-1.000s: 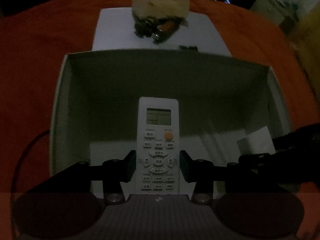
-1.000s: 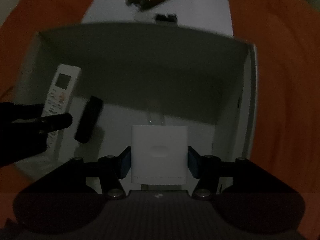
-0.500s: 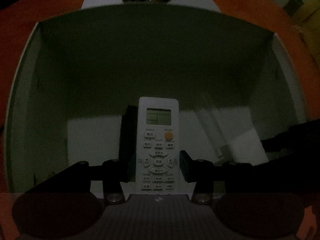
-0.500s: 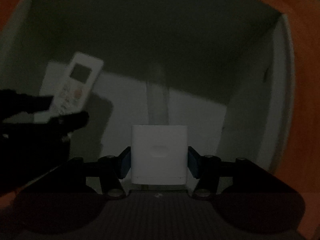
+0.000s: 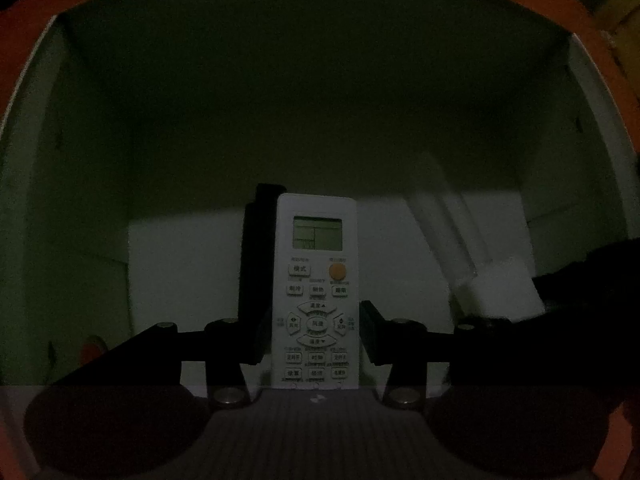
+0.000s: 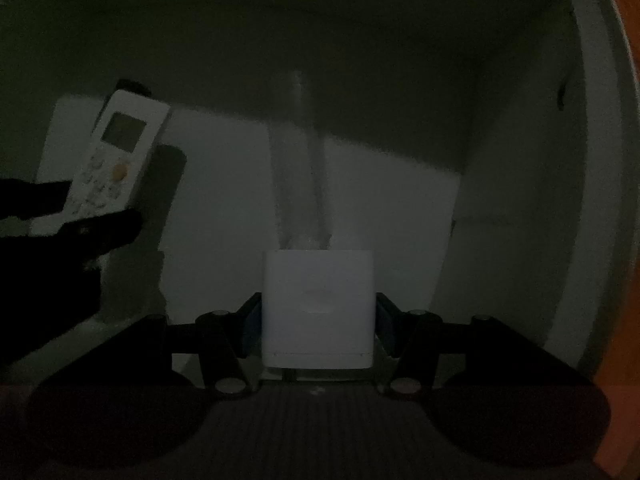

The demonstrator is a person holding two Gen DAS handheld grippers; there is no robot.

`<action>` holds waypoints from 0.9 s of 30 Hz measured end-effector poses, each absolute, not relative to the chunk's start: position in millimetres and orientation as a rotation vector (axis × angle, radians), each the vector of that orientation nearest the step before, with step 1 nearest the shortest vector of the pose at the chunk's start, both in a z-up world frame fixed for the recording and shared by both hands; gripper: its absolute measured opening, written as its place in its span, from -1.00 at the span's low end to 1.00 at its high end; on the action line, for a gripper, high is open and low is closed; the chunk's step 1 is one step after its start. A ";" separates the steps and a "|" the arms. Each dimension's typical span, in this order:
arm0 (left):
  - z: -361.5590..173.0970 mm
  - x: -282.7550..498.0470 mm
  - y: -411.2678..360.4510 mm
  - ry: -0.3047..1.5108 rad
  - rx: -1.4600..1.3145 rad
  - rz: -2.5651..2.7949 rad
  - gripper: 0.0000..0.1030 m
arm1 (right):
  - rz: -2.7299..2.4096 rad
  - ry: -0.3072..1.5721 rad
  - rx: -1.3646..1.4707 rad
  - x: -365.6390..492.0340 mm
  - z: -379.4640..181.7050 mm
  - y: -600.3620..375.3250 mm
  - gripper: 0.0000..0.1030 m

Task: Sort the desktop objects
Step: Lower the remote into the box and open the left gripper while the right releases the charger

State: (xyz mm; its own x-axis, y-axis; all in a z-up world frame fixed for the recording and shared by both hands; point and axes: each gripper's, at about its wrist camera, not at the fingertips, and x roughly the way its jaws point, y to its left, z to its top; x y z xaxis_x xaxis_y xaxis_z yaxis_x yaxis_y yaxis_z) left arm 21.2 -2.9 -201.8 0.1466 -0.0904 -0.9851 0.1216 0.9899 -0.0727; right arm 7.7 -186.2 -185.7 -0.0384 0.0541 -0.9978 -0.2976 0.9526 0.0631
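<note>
Left gripper (image 5: 315,334) is clamped on the white remote (image 5: 315,292), fingers pinching its lower half at the button rows, display end pointing forward into the white box (image 5: 92,184), a black slab-shaped thing (image 5: 256,264) just behind its left edge. Right gripper (image 6: 318,326) is closed on the white square device (image 6: 318,308), pads on its two sides, also inside the box and to the right of the remote. Orange tabletop (image 5: 540,0) shows beyond the box rim.

black gripper (image 6: 319,330), blue pads (image 6: 251,326), silver screws.
</note>
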 end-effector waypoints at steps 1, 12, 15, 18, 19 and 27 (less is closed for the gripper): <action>-202.1 22.1 -3.9 1.422 0.019 -0.157 -0.22 | 0.284 1.589 -0.190 9.8 -185.9 -185.9 0.15; -204.5 27.5 -8.2 1.467 0.005 -0.144 -0.22 | 0.266 1.623 -0.209 18.0 -189.5 -193.0 0.14; -199.4 30.5 -12.4 1.472 0.015 -0.152 -0.22 | 0.286 1.625 -0.239 15.6 -186.3 -193.7 0.14; -194.8 32.5 -7.7 1.470 0.011 -0.152 -0.18 | 0.302 1.661 -0.255 18.5 -185.0 -195.8 0.14; -194.1 33.4 -5.8 1.474 0.010 -0.146 -0.10 | 0.300 1.666 -0.240 19.8 -182.4 -197.9 0.14; -189.8 34.0 14.2 1.462 -0.041 -0.128 0.23 | 0.366 1.672 -0.177 31.4 -145.3 -212.6 0.20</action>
